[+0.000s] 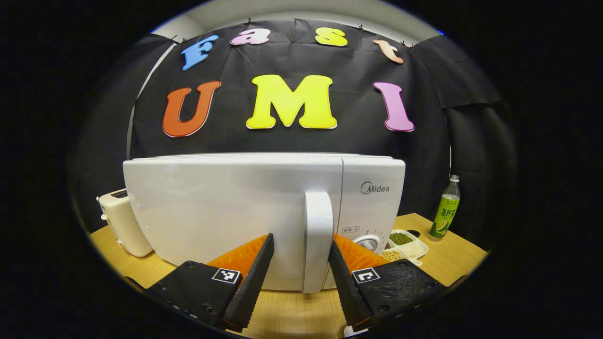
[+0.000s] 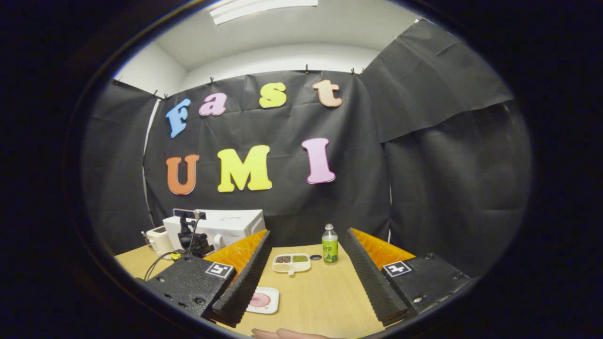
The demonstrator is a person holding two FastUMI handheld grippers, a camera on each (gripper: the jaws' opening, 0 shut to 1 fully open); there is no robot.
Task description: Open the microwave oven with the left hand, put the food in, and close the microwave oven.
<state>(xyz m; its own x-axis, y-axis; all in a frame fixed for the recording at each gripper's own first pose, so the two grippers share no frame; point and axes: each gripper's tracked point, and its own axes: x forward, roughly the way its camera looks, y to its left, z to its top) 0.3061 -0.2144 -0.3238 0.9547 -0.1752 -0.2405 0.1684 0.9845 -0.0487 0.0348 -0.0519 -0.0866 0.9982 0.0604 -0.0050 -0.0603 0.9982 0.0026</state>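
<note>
Microwave [image 1: 226, 212] door shut; my left gripper [image 1: 299, 256] open astride the handle [image 1: 318, 235], ungripped. Right gripper [image 2: 306, 254] open, empty. Food not loaded.

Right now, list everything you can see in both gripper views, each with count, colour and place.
microwave oven: one, white, door shut, on the table at the back left
door handle: one, white, upright, between the left gripper's open fingers
toaster: one, cream, left of the microwave
divided tray: one, white, holding beans and grains, mid table
bottle: one, green label, standing right of the tray
plate of food: one, white with a pink round item, near edge of the table
table: one, light wood
left gripper: one, open around the handle
right gripper: one, open, above the table
hand: one, at the bottom edge
</note>
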